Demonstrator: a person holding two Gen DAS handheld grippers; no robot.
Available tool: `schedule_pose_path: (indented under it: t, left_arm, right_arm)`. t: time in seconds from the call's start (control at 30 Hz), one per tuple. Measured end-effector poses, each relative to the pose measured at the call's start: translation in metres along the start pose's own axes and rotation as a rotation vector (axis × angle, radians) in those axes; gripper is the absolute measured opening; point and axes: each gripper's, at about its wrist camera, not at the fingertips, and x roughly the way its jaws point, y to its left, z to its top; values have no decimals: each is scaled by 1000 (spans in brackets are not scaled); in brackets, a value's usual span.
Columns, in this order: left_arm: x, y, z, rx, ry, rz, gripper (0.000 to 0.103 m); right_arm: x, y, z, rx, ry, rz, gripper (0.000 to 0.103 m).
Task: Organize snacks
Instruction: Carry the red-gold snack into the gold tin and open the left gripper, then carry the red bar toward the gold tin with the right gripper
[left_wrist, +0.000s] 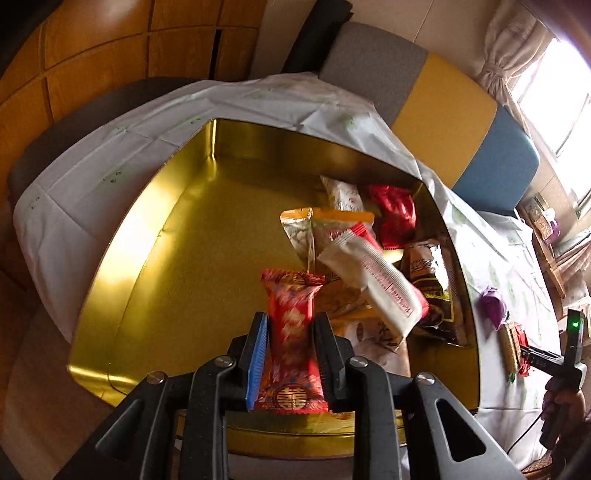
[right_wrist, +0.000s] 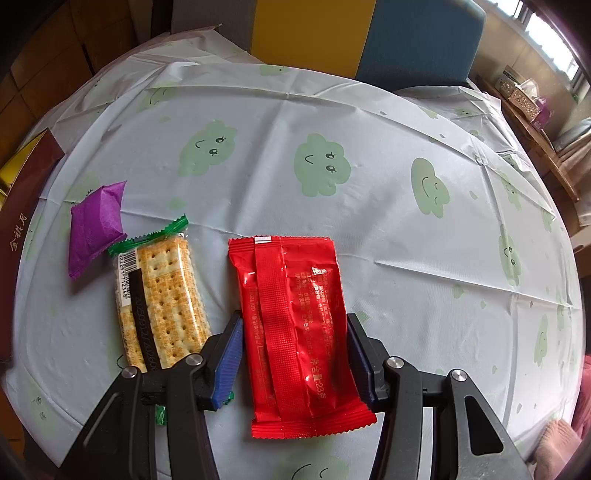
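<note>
My left tool (left_wrist: 290, 338) loosely brackets a red patterned candy (left_wrist: 291, 332) over the gold tin (left_wrist: 177, 236); right tool (right_wrist: 295, 354) straddles a glossy red packet (right_wrist: 295, 332), fingers apart.

A shiny gold tin (left_wrist: 177, 258) holds a red packet with gold patterning (left_wrist: 291, 332), a white packet with red print (left_wrist: 373, 280) and a dark brown packet (left_wrist: 436, 280). On the tabletop, a pale cloth with green smiling clouds (right_wrist: 369, 221) carries a plain red packet with gold print (right_wrist: 295, 325), golden crackers in clear wrap with green ends (right_wrist: 162, 295), and a purple packet (right_wrist: 96, 225).
</note>
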Motion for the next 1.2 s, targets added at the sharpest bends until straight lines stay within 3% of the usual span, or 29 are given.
schedule_pose_path:
  t: [0.23, 0.57, 0.83, 1.2]
  left_arm:
    - [5, 0, -3, -5, 16, 26, 30]
    - [-22, -22, -6, 84, -78, 111, 30]
    - [-42, -41, -10, 148, -142, 121, 30]
    - [-50, -50, -15, 178, -166, 123, 30]
  right_arm:
    - [0, -1, 0, -1, 0, 1, 53]
    - [-1, 3, 0, -15, -9, -11, 51]
    - [-3, 3, -1, -11, -13, -12, 51]
    - [-4, 1, -1, -7, -15, -4, 50]
